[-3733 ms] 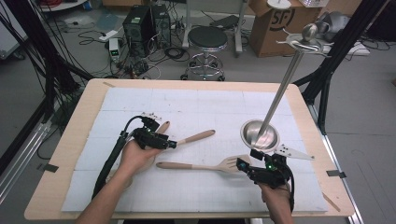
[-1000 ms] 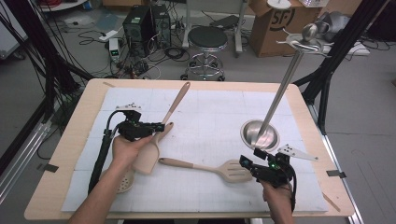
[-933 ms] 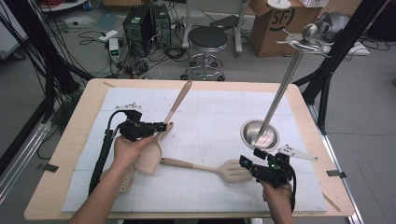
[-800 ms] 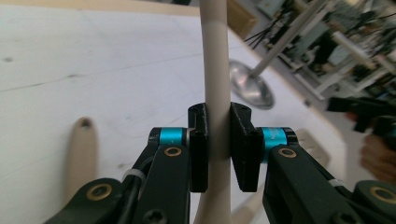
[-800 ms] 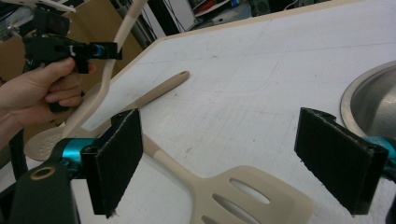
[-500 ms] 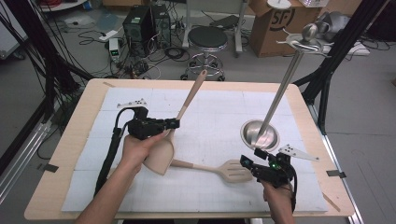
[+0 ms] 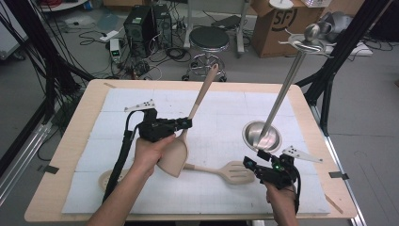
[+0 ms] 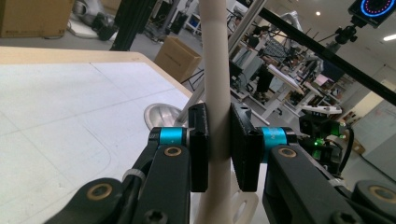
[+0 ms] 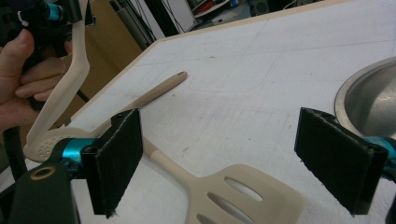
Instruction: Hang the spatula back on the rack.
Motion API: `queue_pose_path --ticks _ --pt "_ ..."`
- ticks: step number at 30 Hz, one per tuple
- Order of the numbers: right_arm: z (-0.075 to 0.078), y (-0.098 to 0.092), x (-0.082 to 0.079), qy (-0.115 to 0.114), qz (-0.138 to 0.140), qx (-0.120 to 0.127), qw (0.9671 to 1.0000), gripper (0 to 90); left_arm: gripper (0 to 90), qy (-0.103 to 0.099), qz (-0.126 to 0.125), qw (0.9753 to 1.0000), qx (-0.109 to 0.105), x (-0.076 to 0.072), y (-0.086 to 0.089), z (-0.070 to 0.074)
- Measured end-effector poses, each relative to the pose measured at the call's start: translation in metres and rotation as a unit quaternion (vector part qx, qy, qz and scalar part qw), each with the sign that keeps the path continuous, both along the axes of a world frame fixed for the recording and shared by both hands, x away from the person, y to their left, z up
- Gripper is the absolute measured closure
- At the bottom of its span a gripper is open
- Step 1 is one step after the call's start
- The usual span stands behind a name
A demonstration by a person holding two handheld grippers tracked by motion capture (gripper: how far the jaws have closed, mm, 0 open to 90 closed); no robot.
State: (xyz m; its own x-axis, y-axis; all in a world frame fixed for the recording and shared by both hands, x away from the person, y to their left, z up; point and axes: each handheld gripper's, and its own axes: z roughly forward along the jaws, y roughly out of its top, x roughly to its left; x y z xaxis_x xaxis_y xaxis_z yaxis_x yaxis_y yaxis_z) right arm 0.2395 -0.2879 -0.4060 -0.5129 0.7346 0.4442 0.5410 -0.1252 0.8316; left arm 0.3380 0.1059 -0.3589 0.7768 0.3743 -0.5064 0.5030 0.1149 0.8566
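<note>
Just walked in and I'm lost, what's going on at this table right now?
A person works two handheld grippers over a white mat. The left gripper is clamped on the handle of a beige spoon and holds it tilted above the mat. The right gripper is open beside a slotted spatula lying flat, near the hanging stand's metal base.

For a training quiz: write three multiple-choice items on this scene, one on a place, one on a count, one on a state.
1. Where does the slotted spatula lie?
A. On the white mat
B. On the floor
C. In the steel bowl

2. How many cream utensils are in the high view?
A. One
B. Three
C. Five

3. How stand the jaws of the left gripper?
A. Wide open
B. Shut on the spoon handle
C. Shut on nothing

Key: 1 A, it lies flat on the mat before the right gripper. 2 B, the held spoon, the spatula, and a third partly behind the left forearm. 3 B, both pads press the handle.
</note>
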Motion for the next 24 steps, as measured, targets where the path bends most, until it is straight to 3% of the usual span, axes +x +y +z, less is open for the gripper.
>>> queue_pose_path --ticks 3,5,9,11,16,24 --pt "0.000 -0.001 0.000 -0.003 -0.002 0.000 1.0000 14.9 78.8 -0.014 0.002 0.9998 -0.016 -0.003 -0.001 0.004" --pt "0.000 -0.001 0.000 0.000 -0.002 0.002 1.0000 14.9 78.9 -0.009 0.003 0.9997 -0.022 -0.003 -0.002 0.005" --pt "0.000 0.001 0.000 0.000 -0.001 0.000 1.0000 14.9 78.9 -0.020 0.005 0.9998 -0.006 -0.006 -0.006 0.007" --pt "0.001 0.001 0.000 -0.001 -0.001 0.000 1.0000 14.9 78.9 -0.041 -0.001 0.9990 0.018 -0.008 -0.013 0.019" --pt "0.001 0.000 0.000 -0.002 -0.004 0.004 1.0000 14.9 78.8 -0.071 -0.030 0.9970 0.010 -0.010 -0.035 0.054" --pt "0.002 -0.003 -0.002 -0.007 -0.005 0.006 0.9999 14.9 78.8 -0.079 -0.052 0.9955 0.000 -0.009 -0.066 0.076"
